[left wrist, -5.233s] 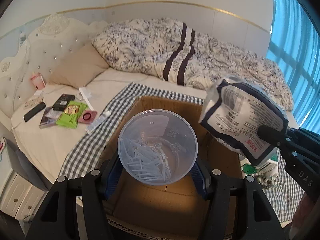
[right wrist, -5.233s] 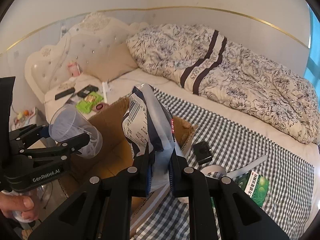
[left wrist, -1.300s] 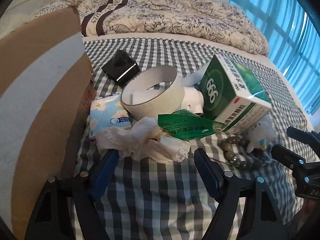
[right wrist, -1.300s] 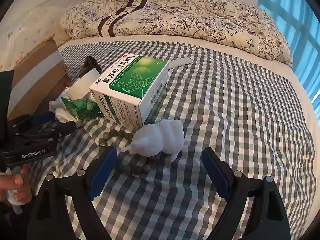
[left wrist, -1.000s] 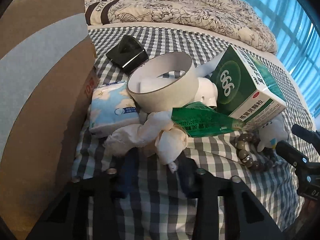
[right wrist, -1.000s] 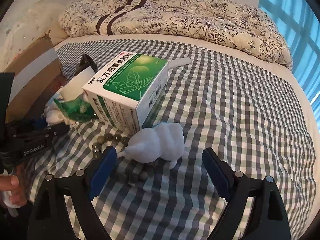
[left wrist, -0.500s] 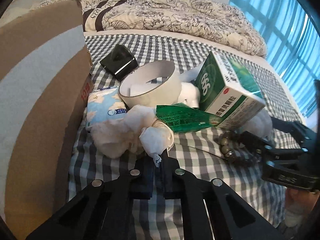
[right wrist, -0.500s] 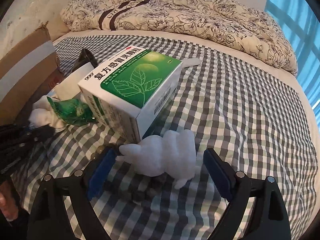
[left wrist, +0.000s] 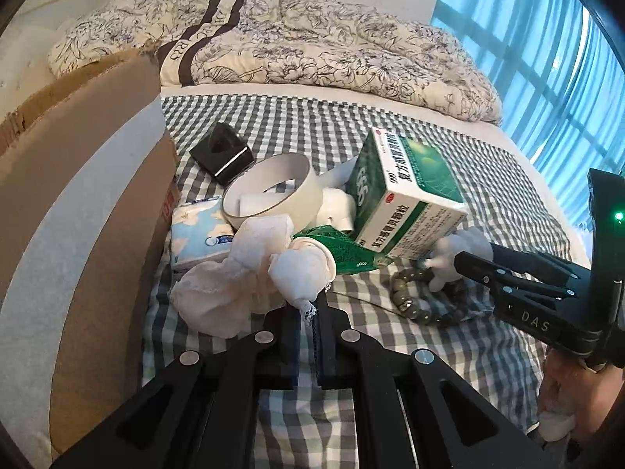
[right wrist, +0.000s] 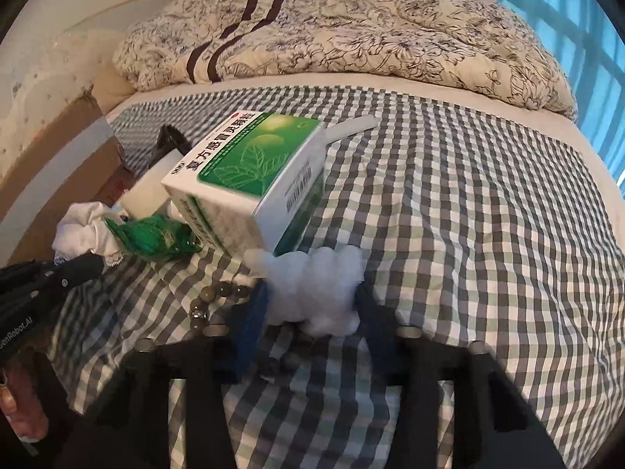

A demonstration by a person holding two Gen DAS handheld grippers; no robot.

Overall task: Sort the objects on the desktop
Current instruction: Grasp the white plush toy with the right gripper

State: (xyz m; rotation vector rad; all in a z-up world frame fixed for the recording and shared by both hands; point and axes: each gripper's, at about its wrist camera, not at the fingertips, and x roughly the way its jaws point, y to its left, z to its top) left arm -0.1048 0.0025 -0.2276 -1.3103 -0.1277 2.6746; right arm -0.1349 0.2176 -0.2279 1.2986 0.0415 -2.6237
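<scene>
My left gripper [left wrist: 308,314] is shut on the lace-edged end of a crumpled white cloth [left wrist: 242,277], which lies on the checked blanket beside the cardboard box [left wrist: 78,203]. In the right wrist view the same gripper [right wrist: 91,265] pinches the cloth [right wrist: 84,230] at the left. My right gripper [right wrist: 312,312] has its blue pads [right wrist: 250,320] pressed on both sides of a white plush toy [right wrist: 316,281]. The toy [left wrist: 457,252] sits on a bead bracelet [left wrist: 414,299] in front of a green medicine box [left wrist: 406,195], with the right gripper [left wrist: 466,264] at it.
Behind the cloth lie a green foil packet [left wrist: 343,252], a white tape roll [left wrist: 273,195], a tissue pack [left wrist: 199,234] and a small black box [left wrist: 222,154]. A flowered duvet [right wrist: 351,27] fills the back. The checked blanket [right wrist: 488,215] stretches to the right.
My left gripper has lifted the cloth's end slightly while staying shut. The right gripper's fingers have come together from wide open onto the white plush toy.
</scene>
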